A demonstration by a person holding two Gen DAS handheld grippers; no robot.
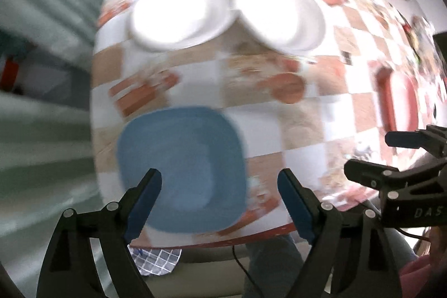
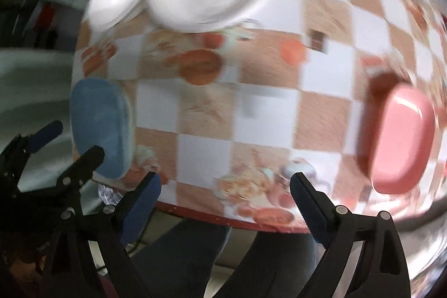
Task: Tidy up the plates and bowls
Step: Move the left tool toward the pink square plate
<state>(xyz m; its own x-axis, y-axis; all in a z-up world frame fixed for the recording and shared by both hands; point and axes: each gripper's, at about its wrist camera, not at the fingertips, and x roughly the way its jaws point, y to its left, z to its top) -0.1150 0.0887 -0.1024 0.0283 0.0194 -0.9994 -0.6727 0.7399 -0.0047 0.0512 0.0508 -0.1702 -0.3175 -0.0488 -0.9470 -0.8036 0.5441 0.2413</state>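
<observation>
step: both grippers wide, empty | left gripper (image 1: 219, 187) over blue plate (image 1: 181, 172); right gripper (image 2: 225, 190) beside pink plate (image 2: 402, 138) | next: probably grasp rims

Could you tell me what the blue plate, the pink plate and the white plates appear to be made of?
Blue plate: probably matte plastic; flat even colour, soft rounded-square shape, no glare.
Pink plate: likely glossy plastic; a bright highlight runs along its rim.
White plates: smooth and shiny, possibly ceramic or melamine; blur and glare leave it open.
</observation>
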